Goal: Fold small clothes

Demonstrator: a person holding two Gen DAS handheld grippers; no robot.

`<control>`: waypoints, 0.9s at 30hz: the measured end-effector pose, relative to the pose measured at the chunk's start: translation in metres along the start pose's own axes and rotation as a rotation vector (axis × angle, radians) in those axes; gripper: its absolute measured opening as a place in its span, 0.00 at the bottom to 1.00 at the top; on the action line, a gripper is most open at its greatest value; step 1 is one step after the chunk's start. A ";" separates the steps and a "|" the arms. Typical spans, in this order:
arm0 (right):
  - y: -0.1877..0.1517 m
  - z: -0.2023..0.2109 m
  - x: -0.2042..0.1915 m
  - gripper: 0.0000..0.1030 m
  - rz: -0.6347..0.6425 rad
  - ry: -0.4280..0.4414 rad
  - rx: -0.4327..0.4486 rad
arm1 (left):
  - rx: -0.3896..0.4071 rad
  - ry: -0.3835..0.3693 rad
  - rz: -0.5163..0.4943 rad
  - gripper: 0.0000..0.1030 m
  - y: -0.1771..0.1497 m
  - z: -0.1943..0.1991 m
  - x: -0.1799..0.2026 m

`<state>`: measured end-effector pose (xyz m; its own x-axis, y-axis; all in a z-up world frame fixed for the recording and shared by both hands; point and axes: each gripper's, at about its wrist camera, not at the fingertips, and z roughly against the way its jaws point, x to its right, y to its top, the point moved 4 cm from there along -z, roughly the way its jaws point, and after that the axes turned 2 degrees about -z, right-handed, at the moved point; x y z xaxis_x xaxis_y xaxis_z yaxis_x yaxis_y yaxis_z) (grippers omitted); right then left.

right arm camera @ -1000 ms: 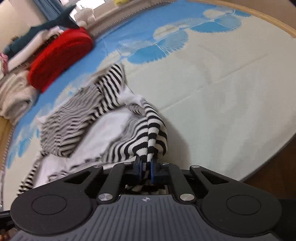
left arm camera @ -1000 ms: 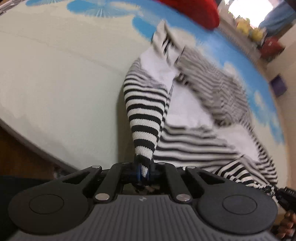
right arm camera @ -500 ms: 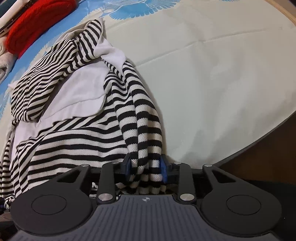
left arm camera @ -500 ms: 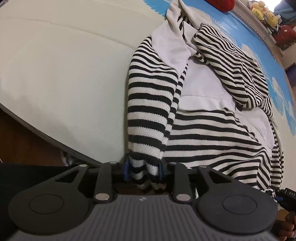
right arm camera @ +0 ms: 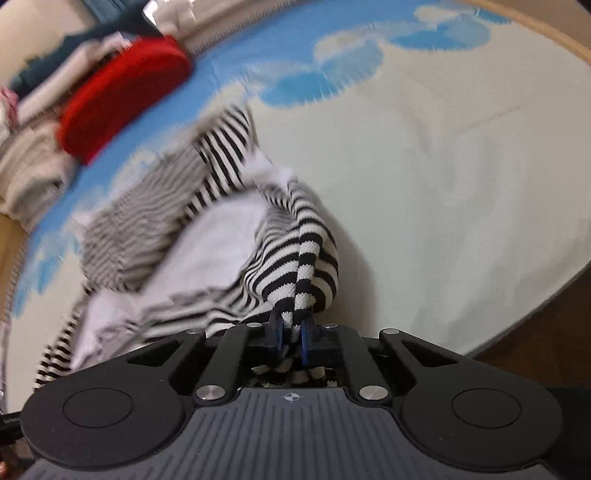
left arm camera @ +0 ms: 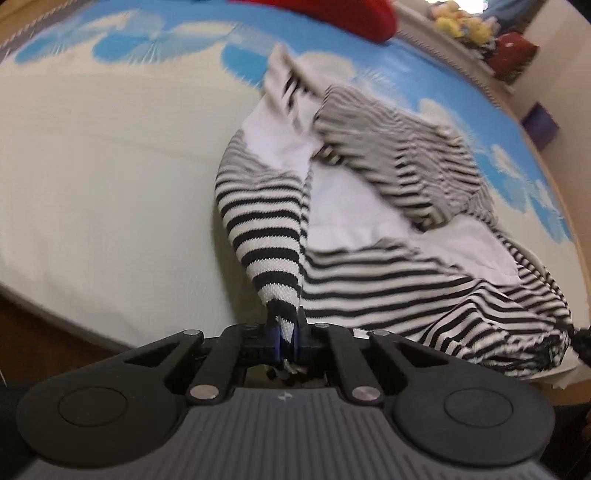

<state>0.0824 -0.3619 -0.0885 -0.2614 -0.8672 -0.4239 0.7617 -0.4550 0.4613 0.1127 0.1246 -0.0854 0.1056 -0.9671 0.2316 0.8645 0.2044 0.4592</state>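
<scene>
Covering nearly all of both views, a round cream mat with a blue cloud-like pattern along its far side lies on a brown floor. On the mat's far edge sits a red folded garment, with a pile of pale and dark clothes just beside it. Soft toys line a ledge in the left wrist view, too blurred to tell apart.

Spread across the middle of the mat is the black-and-white striped garment, with plain white panels showing between its striped parts. It is rumpled, and one striped part is folded over the white area toward the far side. Its two near corners are drawn up off the mat into narrow, taut cones of cloth.

The left gripper is closing and pinches one of those corners; the striped fabric is bunched tightly between its blue pads. The right gripper is closing too and pinches the other corner, with a fold of the cloth between its blue pads and a little loose fabric showing behind them.
</scene>
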 end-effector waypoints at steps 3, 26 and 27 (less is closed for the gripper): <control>0.015 0.030 -0.010 0.07 0.011 0.056 0.069 | 0.052 -0.027 -0.045 0.06 0.015 0.028 0.010; 0.096 0.030 -0.038 0.07 0.062 0.069 0.047 | -0.010 -0.155 -0.010 0.06 0.119 -0.022 0.000; 0.106 0.011 -0.042 0.07 0.069 0.051 0.036 | -0.025 -0.146 0.010 0.07 0.128 -0.038 -0.003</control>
<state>0.1676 -0.3763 -0.0136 -0.1774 -0.8859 -0.4287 0.7547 -0.4020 0.5185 0.2418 0.1478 -0.0602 0.0430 -0.9322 0.3593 0.8758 0.2082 0.4354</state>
